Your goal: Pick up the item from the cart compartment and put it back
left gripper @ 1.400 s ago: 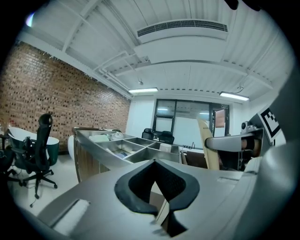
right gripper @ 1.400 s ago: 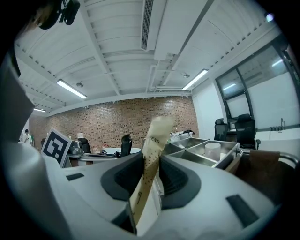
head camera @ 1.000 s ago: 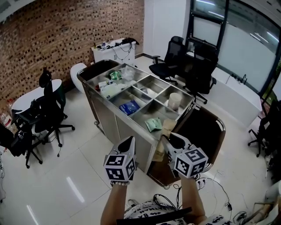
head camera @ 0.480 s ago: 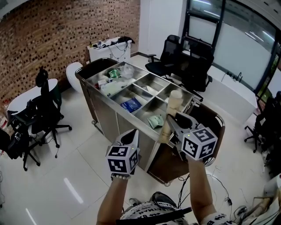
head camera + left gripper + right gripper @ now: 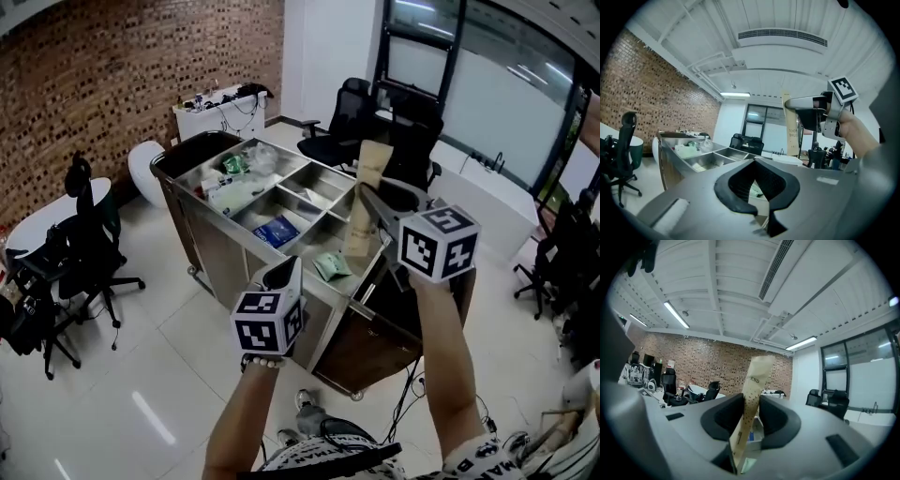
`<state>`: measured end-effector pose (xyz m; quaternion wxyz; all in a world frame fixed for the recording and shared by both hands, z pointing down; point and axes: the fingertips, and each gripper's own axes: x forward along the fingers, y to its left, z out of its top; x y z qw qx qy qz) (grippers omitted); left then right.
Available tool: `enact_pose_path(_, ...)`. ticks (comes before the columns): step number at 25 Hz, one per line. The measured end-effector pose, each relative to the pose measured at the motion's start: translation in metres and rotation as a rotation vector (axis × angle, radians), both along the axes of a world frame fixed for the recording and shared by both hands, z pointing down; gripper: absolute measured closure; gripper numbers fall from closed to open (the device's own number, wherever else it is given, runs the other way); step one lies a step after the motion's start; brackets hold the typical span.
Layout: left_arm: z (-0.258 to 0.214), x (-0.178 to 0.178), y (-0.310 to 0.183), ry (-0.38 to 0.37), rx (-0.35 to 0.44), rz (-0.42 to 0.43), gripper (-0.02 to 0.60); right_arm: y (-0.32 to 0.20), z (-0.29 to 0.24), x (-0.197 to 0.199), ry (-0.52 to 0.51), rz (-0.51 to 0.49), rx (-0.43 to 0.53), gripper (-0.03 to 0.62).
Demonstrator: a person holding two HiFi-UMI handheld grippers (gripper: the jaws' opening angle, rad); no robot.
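Right gripper (image 5: 751, 404): jaws pinch a tall paper packet (image 5: 757, 373), raised above the cart (image 5: 217, 246). Left gripper (image 5: 755, 161): jaws closed, empty. Risk: the thin packet pivots or slips, missing its compartment.

My three camera angles, quick rundown

Head cam sits high, looking steeply down on the cart (image 5: 220, 246). The left gripper (image 5: 286, 270) cam is low and level, skimming the cart top toward the windows (image 5: 757, 122), and it catches the right gripper (image 5: 367, 206) too. The right gripper cam is up high, level, facing the brick wall (image 5: 112, 84), with the pack (image 5: 752, 394) right at the lens. All three views share that wall.
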<state>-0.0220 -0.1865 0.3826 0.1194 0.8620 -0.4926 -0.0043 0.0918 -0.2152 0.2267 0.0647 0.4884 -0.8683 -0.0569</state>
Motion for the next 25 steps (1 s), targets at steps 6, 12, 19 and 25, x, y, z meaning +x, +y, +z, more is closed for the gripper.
enact_pose_path(6,-0.005,0.002,-0.027,-0.018,-0.003,-0.001,0.581,-0.044,-0.011,-0.004,0.014,0.005,-0.021,0.473)
enact_pose_path(12,-0.005,0.004,-0.068,-0.008,-0.022,0.0,0.581,-0.104,-0.017,-0.004,0.035,0.022,-0.058,0.473)
enact_pose_path(19,-0.006,0.009,-0.114,-0.023,-0.033,0.007,0.581,-0.174,-0.004,0.006,0.084,0.065,-0.124,0.473)
enact_pose_path(25,-0.002,0.014,-0.15,-0.028,-0.067,0.017,0.581,-0.226,0.014,0.01,0.096,0.084,-0.194,0.473)
